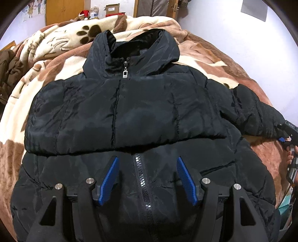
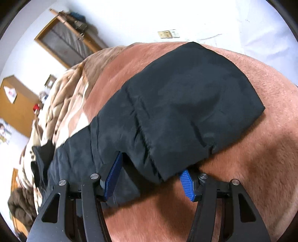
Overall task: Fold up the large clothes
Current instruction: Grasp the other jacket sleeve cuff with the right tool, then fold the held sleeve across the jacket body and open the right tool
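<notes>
The black puffer jacket lay front-up on a bed covered by a brown and cream paw-print blanket, its collar toward the far wall and its zipper running down the middle. One sleeve was folded across the chest, forming a thick band over the zipper line. The other sleeve stretched out flat over the brown part of the blanket.

The left hand-held gripper hovered above the lower front of the jacket, its blue pads spread wide on either side of the zipper, holding nothing. The right hand-held gripper sat at the edge of the outstretched sleeve with its fingers apart; sleeve fabric lay between the blue pads and draped over their tips, not pinched.

A brown garment was bunched at the bed's left edge. Wooden doors and a cardboard box stood beyond the bed.
</notes>
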A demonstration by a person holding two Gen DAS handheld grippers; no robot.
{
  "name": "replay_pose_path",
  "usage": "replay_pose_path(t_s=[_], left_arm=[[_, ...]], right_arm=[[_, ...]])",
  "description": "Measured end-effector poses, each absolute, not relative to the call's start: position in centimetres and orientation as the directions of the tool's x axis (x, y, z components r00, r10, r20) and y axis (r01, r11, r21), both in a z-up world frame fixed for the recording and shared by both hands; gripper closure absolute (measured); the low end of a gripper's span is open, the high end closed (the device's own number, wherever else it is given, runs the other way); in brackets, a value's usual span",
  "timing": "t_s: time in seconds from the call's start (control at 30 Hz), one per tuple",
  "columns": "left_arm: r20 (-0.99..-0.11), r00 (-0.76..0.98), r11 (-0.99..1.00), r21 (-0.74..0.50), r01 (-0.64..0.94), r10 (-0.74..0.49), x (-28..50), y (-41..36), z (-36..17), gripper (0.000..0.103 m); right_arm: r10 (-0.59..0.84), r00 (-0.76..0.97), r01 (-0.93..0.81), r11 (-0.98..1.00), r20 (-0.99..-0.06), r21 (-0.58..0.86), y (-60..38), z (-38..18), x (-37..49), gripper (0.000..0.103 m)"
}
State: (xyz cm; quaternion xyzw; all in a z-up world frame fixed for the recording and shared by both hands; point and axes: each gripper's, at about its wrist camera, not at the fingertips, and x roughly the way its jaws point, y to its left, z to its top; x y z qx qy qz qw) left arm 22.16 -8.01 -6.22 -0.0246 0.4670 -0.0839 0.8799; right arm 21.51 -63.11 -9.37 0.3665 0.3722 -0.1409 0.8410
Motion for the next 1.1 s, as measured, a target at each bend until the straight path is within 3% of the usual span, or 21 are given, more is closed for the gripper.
replay_pose_path(t_s=[0.07, 0.13, 0.2, 0.4, 0.7, 0.87, 1.1], left_arm=[[-0.819, 0.549, 0.985, -0.124, 0.116, -0.168, 22.0, -7.7, -6.2, 0.037], [-0.816, 0.553, 0.986, -0.126, 0.11, -0.166, 21.8, -7.4, -5.9, 0.037], [-0.811, 0.562, 0.987, -0.124, 0.103, -0.16, 21.5, -6.9, -5.5, 0.037], [-0.799, 0.585, 0.99, -0.13, 0.058, -0.139, 20.5, -4.9, -4.1, 0.037], [-0.77, 0.624, 0.985, -0.171, -0.001, -0.134, 18.5, -1.3, -2.5, 0.037], [-0.758, 0.641, 0.982, -0.187, -0.039, -0.119, 17.8, 1.3, -2.2, 0.037], [-0.759, 0.644, 0.972, -0.212, -0.103, -0.097, 17.2, 5.1, -3.3, 0.037]], right_arm=[[0.016, 0.686, 0.515, 0.696, -0.727, 0.501, -63.0, -9.0, 21.8, 0.05], [0.004, 0.68, 0.522, 0.7, -0.733, 0.488, -63.2, -8.6, 21.9, 0.08], [0.006, 0.695, 0.5, 0.715, -0.719, 0.489, -62.7, -7.2, 21.6, 0.085], [0.047, 0.763, 0.33, 0.829, -0.644, 0.451, -57.5, 0.4, 21.2, 0.089], [0.275, 0.814, -0.053, 0.913, -0.512, 0.404, -43.2, 11.3, 22.4, 0.089], [0.379, 0.755, -0.195, 0.909, -0.535, 0.368, -35.2, 11.5, 24.3, 0.089], [0.446, 0.596, -0.299, 0.895, -0.668, 0.331, -25.2, 4.7, 28.4, 0.089]])
